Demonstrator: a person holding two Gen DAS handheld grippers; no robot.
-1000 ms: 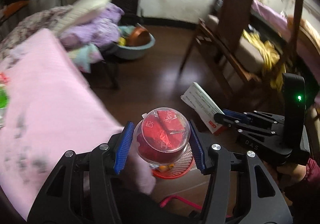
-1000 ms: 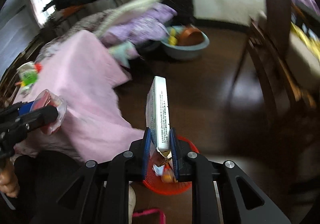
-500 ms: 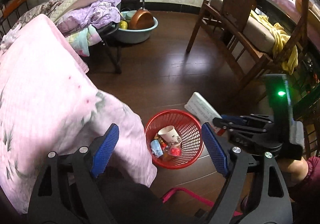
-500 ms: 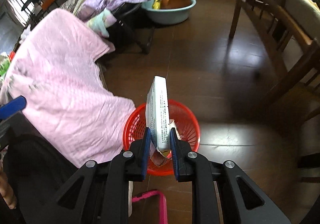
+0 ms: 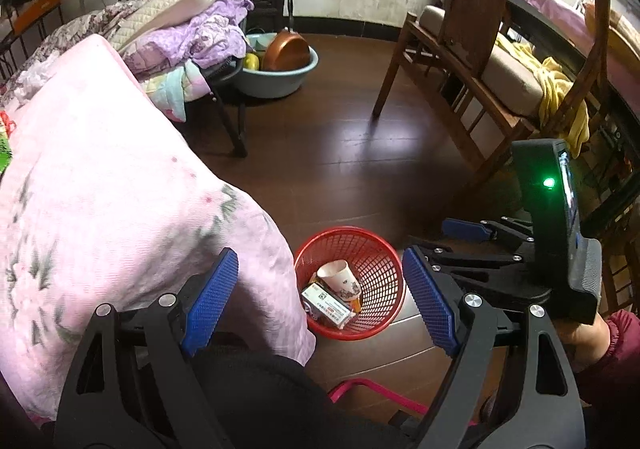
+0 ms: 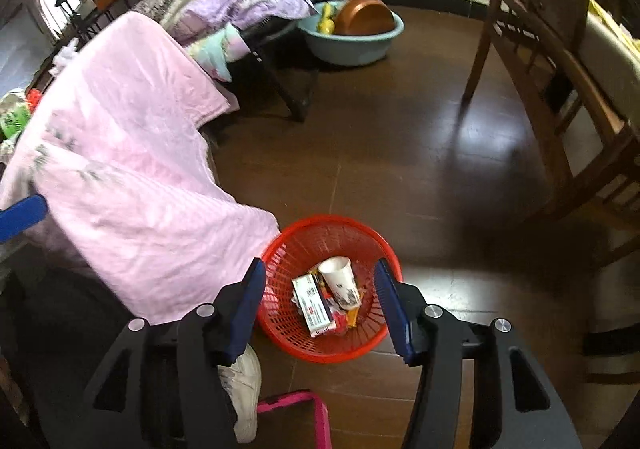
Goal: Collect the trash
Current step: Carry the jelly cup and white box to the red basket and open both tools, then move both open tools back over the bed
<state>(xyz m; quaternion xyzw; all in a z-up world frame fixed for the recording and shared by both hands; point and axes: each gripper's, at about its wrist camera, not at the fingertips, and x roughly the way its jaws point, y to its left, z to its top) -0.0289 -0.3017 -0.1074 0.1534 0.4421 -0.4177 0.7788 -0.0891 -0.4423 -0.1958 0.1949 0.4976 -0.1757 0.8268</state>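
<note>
On the dark wood floor, low in frame, the red basket (image 6: 330,289) holds the box (image 6: 314,305); the right gripper (image 6: 320,305) is opening, empty, the left gripper (image 5: 316,305) spread empty: lift both clear before turning away.

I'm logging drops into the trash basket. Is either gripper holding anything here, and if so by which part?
Nothing is held. The left gripper is open and empty; the right gripper is opening with nothing between its jaws. The white box lies in the red basket.

Left gripper (image 5: 320,305) jaws wide (empty), right gripper (image 6: 320,301) jaws opening
</note>
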